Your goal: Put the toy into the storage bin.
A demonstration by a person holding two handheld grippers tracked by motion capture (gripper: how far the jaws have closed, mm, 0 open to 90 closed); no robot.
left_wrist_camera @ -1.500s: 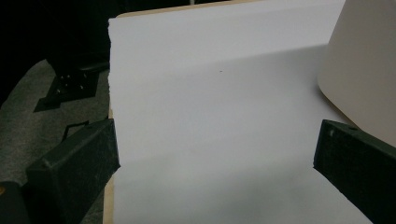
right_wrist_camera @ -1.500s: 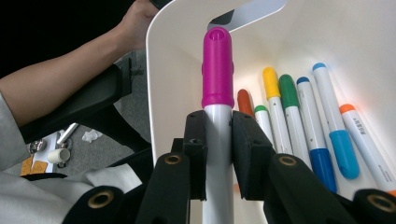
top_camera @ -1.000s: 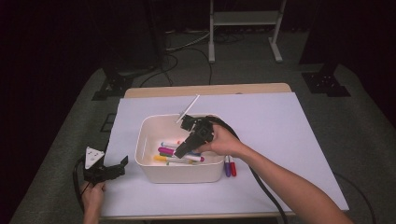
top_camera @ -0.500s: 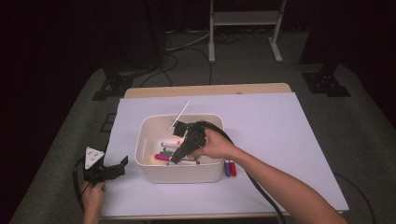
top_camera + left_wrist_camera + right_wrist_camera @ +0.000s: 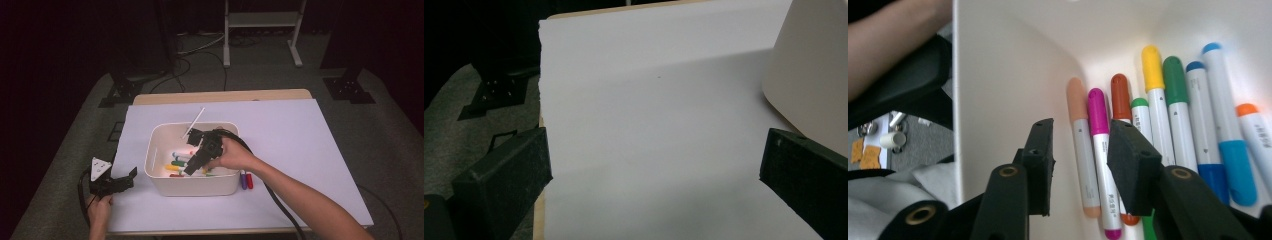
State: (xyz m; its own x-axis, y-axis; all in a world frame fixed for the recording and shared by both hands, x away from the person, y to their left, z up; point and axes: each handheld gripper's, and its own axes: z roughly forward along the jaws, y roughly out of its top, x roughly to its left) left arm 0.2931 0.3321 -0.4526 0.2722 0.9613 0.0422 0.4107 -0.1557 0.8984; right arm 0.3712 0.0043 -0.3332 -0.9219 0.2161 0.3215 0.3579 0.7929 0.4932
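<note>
White paper covers the table (image 5: 300, 150), where the right gripper (image 5: 1075, 160) dips into the white bin (image 5: 155, 150), its jaws narrowly parted and empty over the peach marker (image 5: 1082, 150) and pink marker (image 5: 1100, 150), colours its own view distinguishes, while the left gripper (image 5: 654, 170) rests wide open beside the bin.

A white sheet (image 5: 300, 150) is covering the table (image 5: 220, 96), whose wooden edge is showing along the far side at 12 o'clock. A grey floor covering (image 5: 75, 130) is spreading out around the table. A white metal stand (image 5: 260, 20) is standing on the floor at 12 o'clock, with cables (image 5: 200, 50) running beside it at 11 o'clock. One black floor plate (image 5: 120, 92) is lying at 10 o'clock and a second black plate (image 5: 350, 87) at 2 o'clock, both well apart from the table.
</note>
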